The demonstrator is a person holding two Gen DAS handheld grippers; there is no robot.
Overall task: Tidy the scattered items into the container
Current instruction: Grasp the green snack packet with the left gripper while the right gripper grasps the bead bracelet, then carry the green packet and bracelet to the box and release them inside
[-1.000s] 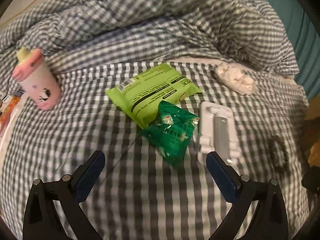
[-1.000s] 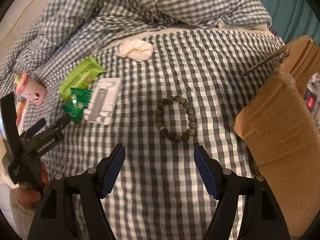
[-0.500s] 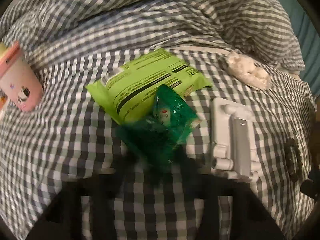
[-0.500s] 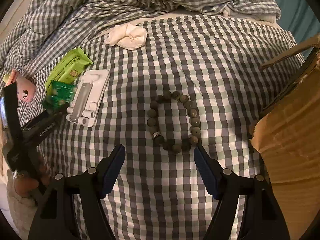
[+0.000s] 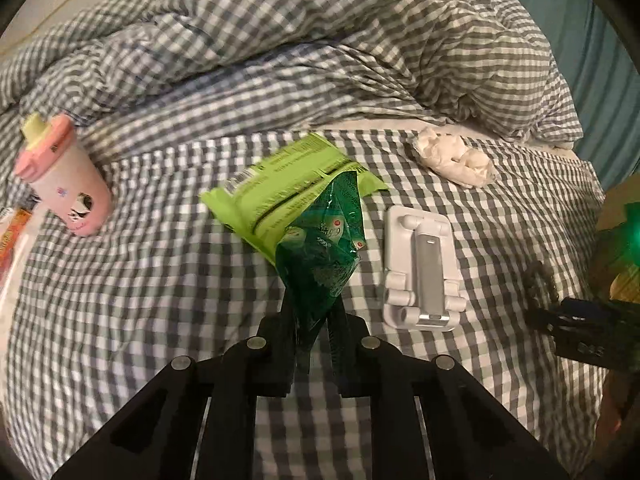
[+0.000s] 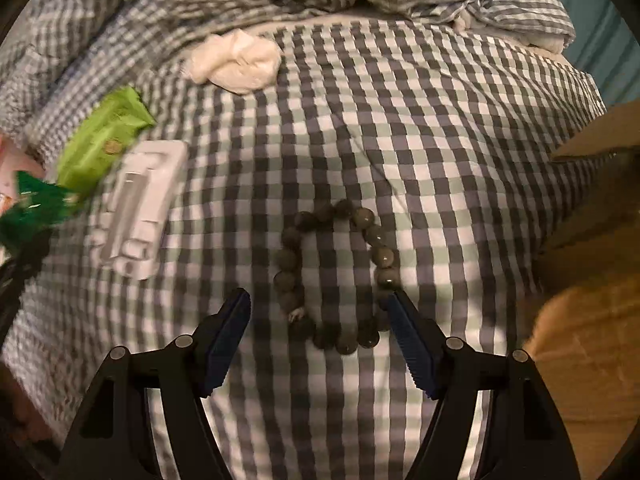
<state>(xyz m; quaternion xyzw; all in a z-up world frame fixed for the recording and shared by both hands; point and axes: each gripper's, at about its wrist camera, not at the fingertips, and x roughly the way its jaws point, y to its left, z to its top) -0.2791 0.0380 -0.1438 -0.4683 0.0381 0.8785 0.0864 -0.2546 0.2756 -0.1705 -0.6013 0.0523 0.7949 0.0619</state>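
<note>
My left gripper (image 5: 314, 312) is shut on a dark green candy bag (image 5: 324, 244) and holds it up off the checked bedsheet; the bag also shows in the right wrist view (image 6: 36, 208). A light green packet (image 5: 280, 184) lies just behind it. A white folding stand (image 5: 420, 268) lies to its right. My right gripper (image 6: 320, 312) is open, its fingers on either side of the near end of a dark bead bracelet (image 6: 336, 276). The cardboard box (image 6: 588, 300) stands at the right edge.
A pink cup (image 5: 64, 184) lies on its side at the left. A crumpled white tissue (image 5: 452, 158) lies at the back right. A rumpled checked duvet (image 5: 320, 40) is heaped along the back. Orange packaging (image 5: 12, 236) shows at the far left edge.
My left gripper moved forward, shut on the dark green bag and lifted it. My right gripper moved closer to the bracelet, so its fingers now flank it.
</note>
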